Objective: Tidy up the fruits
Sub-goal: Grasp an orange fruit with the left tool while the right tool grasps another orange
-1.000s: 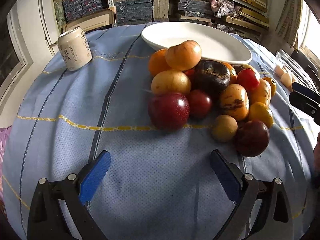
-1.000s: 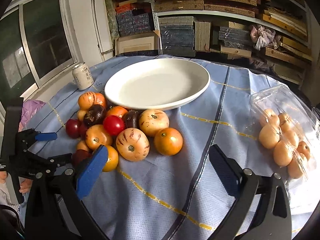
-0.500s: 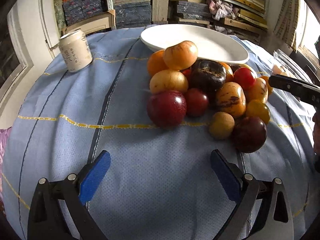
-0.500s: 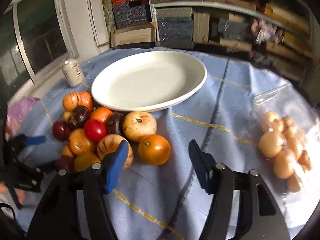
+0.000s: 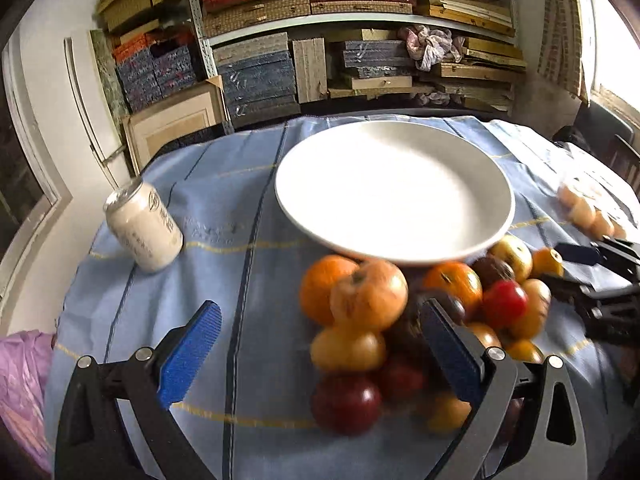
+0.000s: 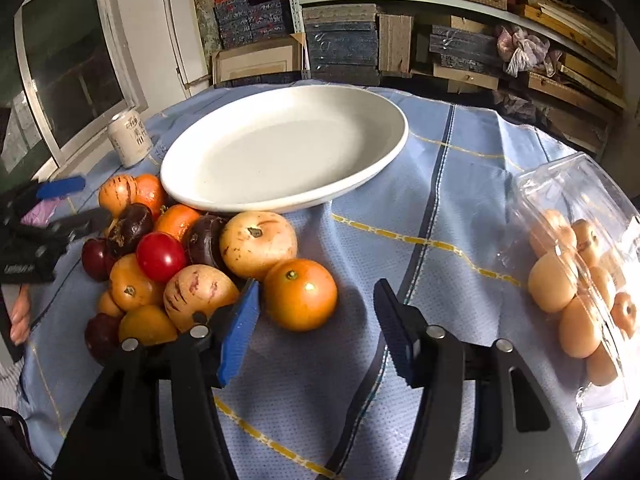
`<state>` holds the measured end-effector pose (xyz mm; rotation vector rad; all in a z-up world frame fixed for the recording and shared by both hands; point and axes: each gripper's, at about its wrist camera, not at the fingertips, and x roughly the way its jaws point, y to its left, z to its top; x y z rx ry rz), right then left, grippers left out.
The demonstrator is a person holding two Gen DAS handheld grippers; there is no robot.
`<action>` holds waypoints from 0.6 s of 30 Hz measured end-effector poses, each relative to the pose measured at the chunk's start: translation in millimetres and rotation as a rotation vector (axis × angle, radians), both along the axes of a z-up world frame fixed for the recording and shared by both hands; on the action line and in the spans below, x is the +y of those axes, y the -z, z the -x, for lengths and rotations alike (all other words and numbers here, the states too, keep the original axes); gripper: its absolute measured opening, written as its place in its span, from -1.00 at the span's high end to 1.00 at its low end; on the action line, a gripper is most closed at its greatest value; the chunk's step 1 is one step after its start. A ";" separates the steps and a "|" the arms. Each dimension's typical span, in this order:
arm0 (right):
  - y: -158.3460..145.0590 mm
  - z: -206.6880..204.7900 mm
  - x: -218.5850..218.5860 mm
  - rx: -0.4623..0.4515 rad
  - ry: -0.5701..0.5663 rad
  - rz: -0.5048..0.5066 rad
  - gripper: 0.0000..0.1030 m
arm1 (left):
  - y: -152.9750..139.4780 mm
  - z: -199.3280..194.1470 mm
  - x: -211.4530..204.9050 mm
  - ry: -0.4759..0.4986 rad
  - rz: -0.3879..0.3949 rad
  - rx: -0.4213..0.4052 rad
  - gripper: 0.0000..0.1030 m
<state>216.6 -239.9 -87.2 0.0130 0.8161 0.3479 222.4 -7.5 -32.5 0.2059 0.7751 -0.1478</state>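
- Your right gripper (image 6: 316, 320) had just been closing, its jaws apart beside the orange (image 6: 300, 294), not gripping it.
- Your left gripper (image 5: 320, 350) stood spread and empty over the fruit pile (image 5: 360, 320).

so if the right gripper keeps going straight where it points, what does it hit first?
Probably the orange: it sits just ahead of the right gripper, nearer its left finger. Depth is hard to judge; it might meet the tablecloth first.

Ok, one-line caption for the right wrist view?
Right gripper open beside an orange, by the fruit pile, empty white plate behind.
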 end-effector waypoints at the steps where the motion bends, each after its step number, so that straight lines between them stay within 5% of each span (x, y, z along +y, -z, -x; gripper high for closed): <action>1: 1.1 -1.4 1.4 0.009 -0.008 0.003 -0.10 | -0.4 -3.7 0.1 0.003 0.016 -0.002 -0.93; 7: 4.6 -4.5 4.4 0.032 -0.035 0.009 0.22 | 2.4 -12.8 4.2 -0.001 0.062 -0.010 -0.93; 12: 6.0 -5.1 3.4 0.039 -0.037 0.010 0.22 | 2.0 -10.1 4.2 0.043 0.124 -0.011 -0.40; 18: 6.2 -4.3 2.7 0.039 -0.038 0.003 0.25 | 4.6 -7.2 1.3 0.061 0.140 -0.025 -0.23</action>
